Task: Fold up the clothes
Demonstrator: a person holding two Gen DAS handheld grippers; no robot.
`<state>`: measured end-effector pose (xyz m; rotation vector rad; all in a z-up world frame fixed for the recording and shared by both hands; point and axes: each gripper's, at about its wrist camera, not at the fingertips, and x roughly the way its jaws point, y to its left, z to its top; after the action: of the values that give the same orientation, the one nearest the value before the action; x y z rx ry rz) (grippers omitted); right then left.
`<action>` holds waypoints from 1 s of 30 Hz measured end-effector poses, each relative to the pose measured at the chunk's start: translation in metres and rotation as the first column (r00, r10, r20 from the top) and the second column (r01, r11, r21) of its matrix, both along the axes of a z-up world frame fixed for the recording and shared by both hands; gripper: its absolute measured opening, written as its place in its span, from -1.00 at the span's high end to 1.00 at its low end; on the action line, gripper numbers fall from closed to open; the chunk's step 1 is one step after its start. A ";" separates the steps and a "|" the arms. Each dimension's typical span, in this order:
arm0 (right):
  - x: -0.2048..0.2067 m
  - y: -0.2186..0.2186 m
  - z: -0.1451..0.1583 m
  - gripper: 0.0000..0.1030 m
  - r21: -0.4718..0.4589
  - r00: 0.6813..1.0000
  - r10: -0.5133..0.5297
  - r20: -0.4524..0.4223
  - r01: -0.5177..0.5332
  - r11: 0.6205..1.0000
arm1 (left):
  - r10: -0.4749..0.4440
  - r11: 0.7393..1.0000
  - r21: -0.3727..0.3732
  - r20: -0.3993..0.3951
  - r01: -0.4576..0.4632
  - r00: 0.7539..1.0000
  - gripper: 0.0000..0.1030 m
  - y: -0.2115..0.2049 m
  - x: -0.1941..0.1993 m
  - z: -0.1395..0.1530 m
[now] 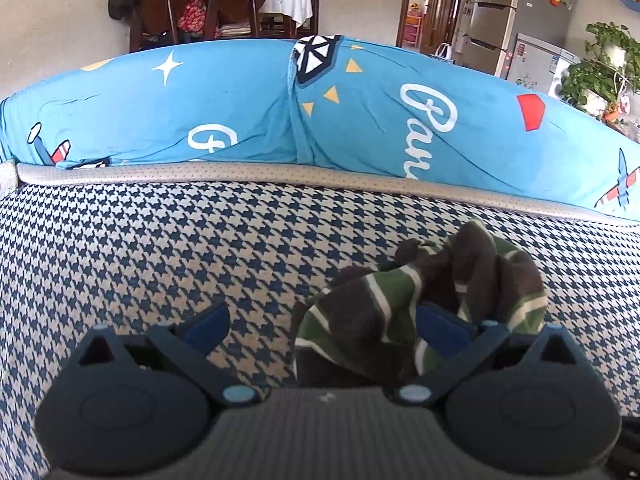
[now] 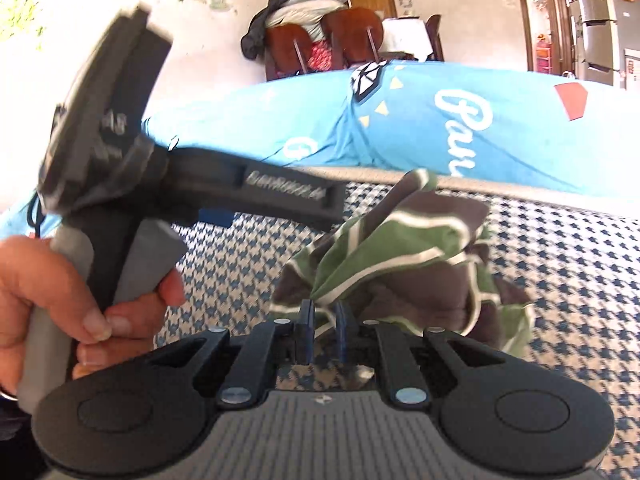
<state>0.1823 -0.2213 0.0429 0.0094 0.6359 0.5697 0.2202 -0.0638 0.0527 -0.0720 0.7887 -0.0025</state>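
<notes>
A crumpled garment (image 1: 404, 296) striped green, brown and white lies on the blue-and-white houndstooth surface (image 1: 160, 264). My left gripper (image 1: 324, 326) is open wide. The garment fills the right half of its gap and drapes over the right finger (image 1: 438, 326), while the left finger (image 1: 208, 322) is over bare fabric. In the right wrist view the garment (image 2: 404, 256) is lifted into a peak, and my right gripper (image 2: 324, 332) is shut on a fold of its near edge. A person's hand (image 2: 100, 316) holds the left gripper's handle (image 2: 68, 272) at the left.
A bright blue printed cushion (image 1: 240, 104) runs along the far side behind a grey piped edge (image 1: 240, 174). Beyond it stand wooden chairs (image 1: 236, 4) piled with clothes, a fridge (image 1: 500, 12) and a potted plant (image 1: 600, 72). Houndstooth surface stretches left of the garment.
</notes>
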 end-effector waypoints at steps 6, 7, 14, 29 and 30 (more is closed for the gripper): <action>-0.004 -0.020 0.017 0.51 0.042 0.998 -0.047 0.036 0.046 0.998 | 0.047 0.999 -0.002 -0.004 -0.047 0.999 -1.00 0.009 0.003 -0.001; -0.008 -0.022 0.020 0.44 0.048 0.997 -0.059 0.047 0.057 0.997 | 0.049 0.999 -0.003 -0.003 -0.049 0.999 -1.00 0.010 0.003 -0.001; 0.004 -0.040 0.023 -0.15 0.077 0.983 -0.184 0.029 0.181 0.980 | 0.045 0.999 -0.017 0.006 -0.045 0.999 -1.00 0.009 0.001 0.000; 0.033 -0.013 -0.017 0.50 0.149 0.987 -0.107 -0.123 0.125 0.981 | 0.057 0.998 -0.037 0.046 -0.055 0.997 -1.00 0.015 -0.004 0.012; 0.030 -0.009 -0.016 0.51 0.141 0.990 -0.088 -0.113 0.104 0.985 | 0.055 0.998 -0.043 0.047 -0.053 0.997 -1.00 0.016 -0.004 0.013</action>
<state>0.2121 -0.2306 0.0268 0.2087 0.6920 0.5238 0.2163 -0.0481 0.0656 -0.1323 0.7379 0.0307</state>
